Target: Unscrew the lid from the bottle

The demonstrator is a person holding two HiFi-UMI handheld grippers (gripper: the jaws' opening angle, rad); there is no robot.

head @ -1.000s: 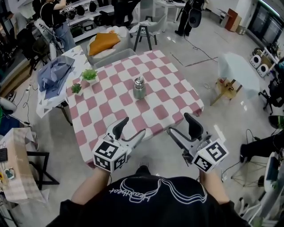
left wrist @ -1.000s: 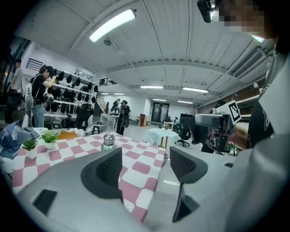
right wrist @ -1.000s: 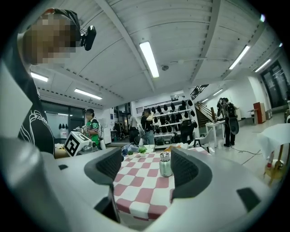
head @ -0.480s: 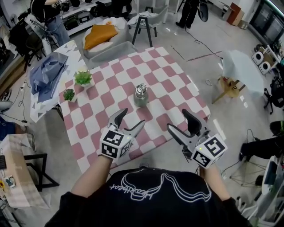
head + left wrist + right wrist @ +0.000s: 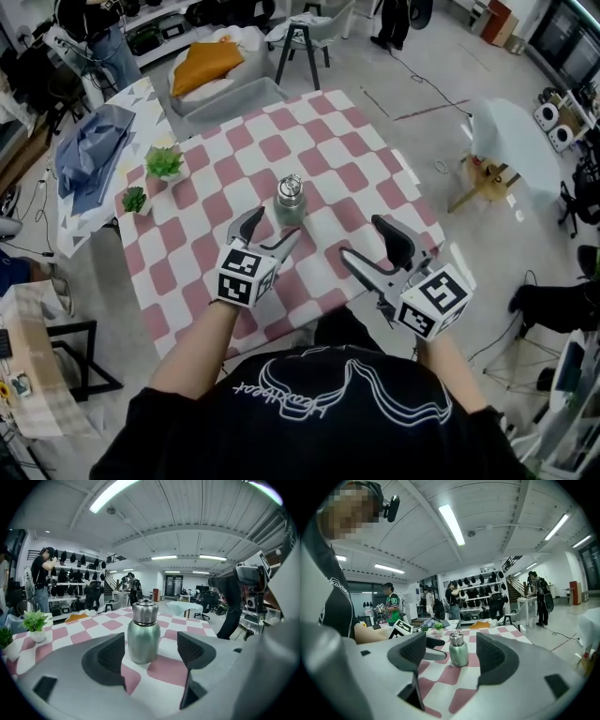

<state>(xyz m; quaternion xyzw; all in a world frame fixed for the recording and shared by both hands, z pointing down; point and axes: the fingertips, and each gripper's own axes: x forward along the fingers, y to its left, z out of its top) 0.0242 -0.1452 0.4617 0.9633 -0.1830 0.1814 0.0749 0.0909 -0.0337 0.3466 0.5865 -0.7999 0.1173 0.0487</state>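
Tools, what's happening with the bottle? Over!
Left tool open, steel bottle just ahead, untouched. Right tool open, farther back. Lid on, bottle upright on checkered table. Nothing in the way.

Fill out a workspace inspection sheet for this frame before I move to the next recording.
Surface: table, pink and white checkered cloth.
Job's things: steel bottle upright mid-table, lid on.
Clutter: two small potted plants near the table's left edge.
Grippers: left tongs open, aimed at the bottle, not touching; right tongs open, empty, farther back.
Cables: one cable on the floor beyond the table.
Surroundings: blue cloth on a side table, orange cushion, stool, person at shelves.
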